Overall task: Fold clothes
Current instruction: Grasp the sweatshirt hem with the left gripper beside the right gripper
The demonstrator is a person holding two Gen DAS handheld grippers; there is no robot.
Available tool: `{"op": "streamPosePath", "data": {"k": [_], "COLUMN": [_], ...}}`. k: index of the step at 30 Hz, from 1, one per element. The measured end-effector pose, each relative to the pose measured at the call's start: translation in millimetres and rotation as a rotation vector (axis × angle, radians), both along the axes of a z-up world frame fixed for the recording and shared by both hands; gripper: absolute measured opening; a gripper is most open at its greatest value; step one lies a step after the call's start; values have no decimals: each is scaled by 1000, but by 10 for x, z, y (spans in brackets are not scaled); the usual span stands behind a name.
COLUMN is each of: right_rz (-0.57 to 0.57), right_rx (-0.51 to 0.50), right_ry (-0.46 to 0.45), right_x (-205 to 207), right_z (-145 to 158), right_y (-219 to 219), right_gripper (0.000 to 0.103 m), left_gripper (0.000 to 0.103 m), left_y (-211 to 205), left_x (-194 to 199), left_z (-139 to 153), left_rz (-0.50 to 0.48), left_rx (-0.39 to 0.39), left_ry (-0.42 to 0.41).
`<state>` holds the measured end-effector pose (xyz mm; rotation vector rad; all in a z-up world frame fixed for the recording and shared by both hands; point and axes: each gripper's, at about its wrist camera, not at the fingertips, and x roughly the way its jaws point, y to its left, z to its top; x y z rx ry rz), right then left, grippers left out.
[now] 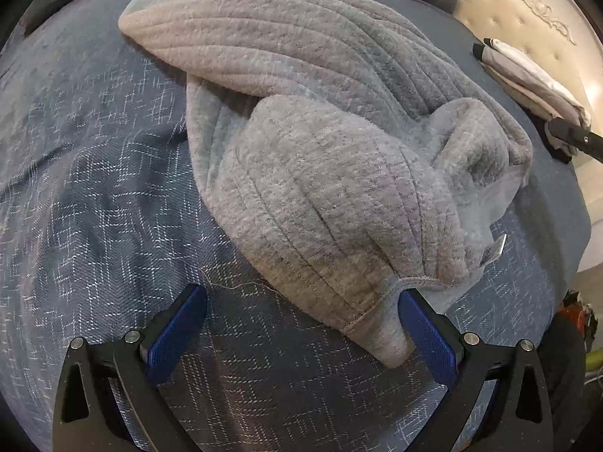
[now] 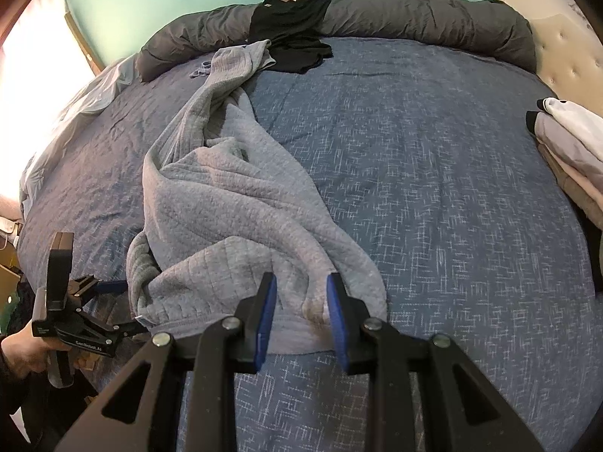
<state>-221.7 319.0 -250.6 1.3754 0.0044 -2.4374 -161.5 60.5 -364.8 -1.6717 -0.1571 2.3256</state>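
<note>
A: Where is the garment, and how will it handle?

B: The grey quilted garment [image 2: 226,203] lies crumpled on the blue patterned bedspread [image 2: 433,173], running from the near edge of the bed back toward the dark rolled duvet [image 2: 414,15]. By its look it is a thick, soft knit: moderately heavy, limp, not slippery, not fragile. Expect it to sag and drag when raised by one point.

A: Left side first. Status of the left gripper?

B: The left gripper [image 1: 301,324] stands wide open, pointing steeply down. The stitched hem corner [image 1: 377,324] lies between its jaws, against the right pad, but nothing is pinched. In the right wrist view the same tool shows at the left edge, carried by the person's hand [image 2: 22,350].

A: And the right gripper?

B: The right gripper [image 2: 301,316] is part-closed, with a bunched fold of the garment's near edge between the blue pads [image 2: 265,316]. It appears to be gripping that fold; contact on both pads is not fully clear.

A: Recommended grasp points?

B: Take the hem at two well-separated corners, one per gripper, on the stitched edge, where the layers are firm. Lift and spread before folding.

A: Appearance?

B: Pale grey, with stitched channels, twisted lengthwise, and a small label [image 1: 495,248] at one fold. A stack of folded clothes [image 2: 569,139] sits at the far right.
</note>
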Motion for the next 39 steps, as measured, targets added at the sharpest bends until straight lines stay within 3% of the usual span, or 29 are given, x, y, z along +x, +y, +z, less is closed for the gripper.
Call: {"op": "streamPosePath", "data": {"k": [6, 12, 15, 17, 21, 25, 26, 29, 35, 39], "right_rz": [-7, -25, -35, -37, -48, -55, -57, -56, -60, -70], "right_rx": [4, -1, -3, -5, -3, -7, -8, -11, -20, -23], "right_ry": [-9, -17, -25, -29, -43, -50, -51, -50, -52, -63], "right_x": [17, 30, 24, 30, 43, 66, 73, 85, 81, 67], "right_z": [-40, -97, -134, -158, -219, -238, -243, -240, -266, -318], "right_y": [31, 122, 162, 179, 212, 251, 261, 285, 332, 363], "right_gripper": [27, 27, 27, 27, 27, 27, 27, 27, 27, 27], "left_gripper": [103, 101, 89, 75, 74, 72, 65, 56, 56, 57], "left_y": [65, -1, -20, 24, 146, 219, 232, 274, 328, 387], "left_x": [-47, 31, 147, 202, 298, 325, 337, 228, 147, 170], "left_z": [-2, 158, 311, 410, 594, 539, 507, 421, 216, 231], "left_rz": [-33, -6, -16, -38, -83, -114, -123, -130, -120, -142], "left_rx": [-19, 29, 49, 55, 69, 72, 71, 50, 35, -7], "left_ry": [-12, 18, 69, 96, 143, 147, 142, 121, 59, 60]}}
